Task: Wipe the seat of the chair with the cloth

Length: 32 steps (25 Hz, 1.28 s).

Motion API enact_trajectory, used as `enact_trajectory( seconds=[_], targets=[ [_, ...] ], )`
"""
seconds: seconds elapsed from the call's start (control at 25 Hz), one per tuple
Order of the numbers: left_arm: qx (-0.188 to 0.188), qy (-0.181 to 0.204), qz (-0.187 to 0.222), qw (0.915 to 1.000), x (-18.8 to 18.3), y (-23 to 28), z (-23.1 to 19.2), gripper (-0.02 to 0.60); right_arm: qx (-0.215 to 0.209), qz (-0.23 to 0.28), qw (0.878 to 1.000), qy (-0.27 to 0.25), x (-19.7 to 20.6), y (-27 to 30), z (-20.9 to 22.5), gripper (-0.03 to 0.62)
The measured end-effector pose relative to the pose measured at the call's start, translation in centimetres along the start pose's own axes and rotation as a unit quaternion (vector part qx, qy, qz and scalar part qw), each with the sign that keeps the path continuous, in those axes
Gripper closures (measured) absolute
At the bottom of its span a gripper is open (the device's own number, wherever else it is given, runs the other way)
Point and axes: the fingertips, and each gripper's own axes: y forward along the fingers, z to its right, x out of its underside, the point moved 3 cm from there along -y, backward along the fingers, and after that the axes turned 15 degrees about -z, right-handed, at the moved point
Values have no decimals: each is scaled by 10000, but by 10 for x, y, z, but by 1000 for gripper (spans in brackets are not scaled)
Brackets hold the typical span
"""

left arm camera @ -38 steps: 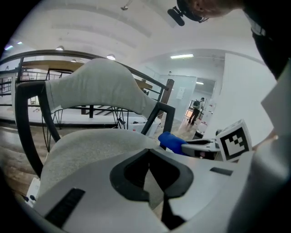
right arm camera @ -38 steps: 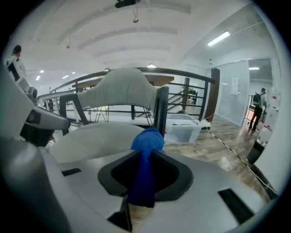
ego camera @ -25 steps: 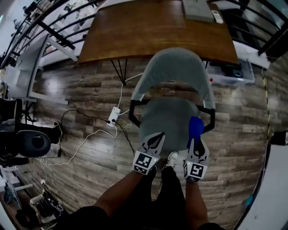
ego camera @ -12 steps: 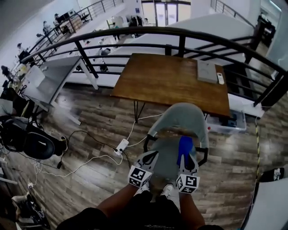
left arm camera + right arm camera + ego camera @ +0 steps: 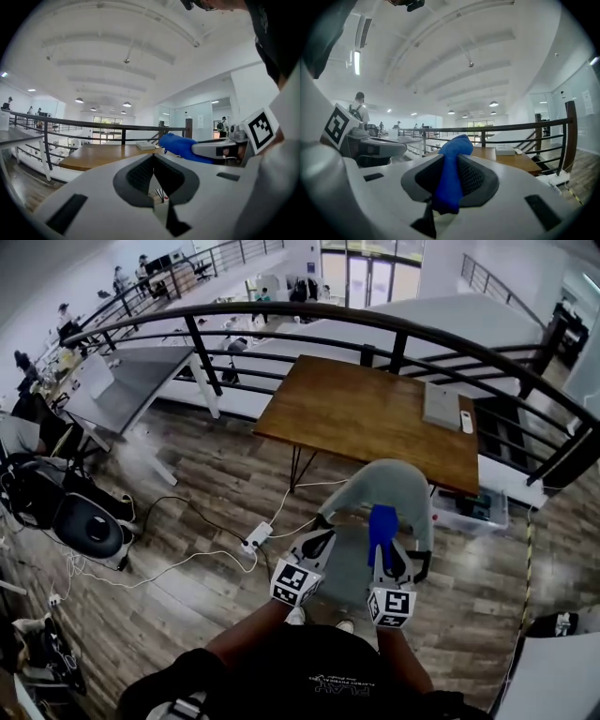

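Right tongs [image 5: 451,157] clamped on blue cloth [image 5: 447,185]: cloth is bunched between the pads, with a tuft poking past the tips. Left tongs [image 5: 153,157] are closed tip to tip, nothing in them. Both are held side by side pointing to 12 o'clock over the grey chair [image 5: 349,568], left toward its 9 o'clock edge, right toward 3 o'clock. Head view puts the cloth over the seat/backrest line; can't tell any contact with the seat. Wood surface [image 5: 375,413] lies at 12 o'clock beyond the chair, black rail [image 5: 281,320] behind it.
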Motion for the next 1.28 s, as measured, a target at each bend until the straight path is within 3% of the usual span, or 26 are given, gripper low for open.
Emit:
enact_trajectory(
  seconds=[0.56, 0.96, 1.28],
  targets=[
    [2, 270, 234, 9994, -25, 9, -3, 575, 155, 370, 9981, -476, -48, 9, 8, 505],
    [85, 273, 107, 9995, -23, 11, -2, 575, 120, 309, 9980, -540, -43, 13, 1, 505],
    [-3, 309, 231, 9993, -27, 8, -13, 575, 80, 357, 9977, -572, -51, 21, -6, 505]
  ],
)
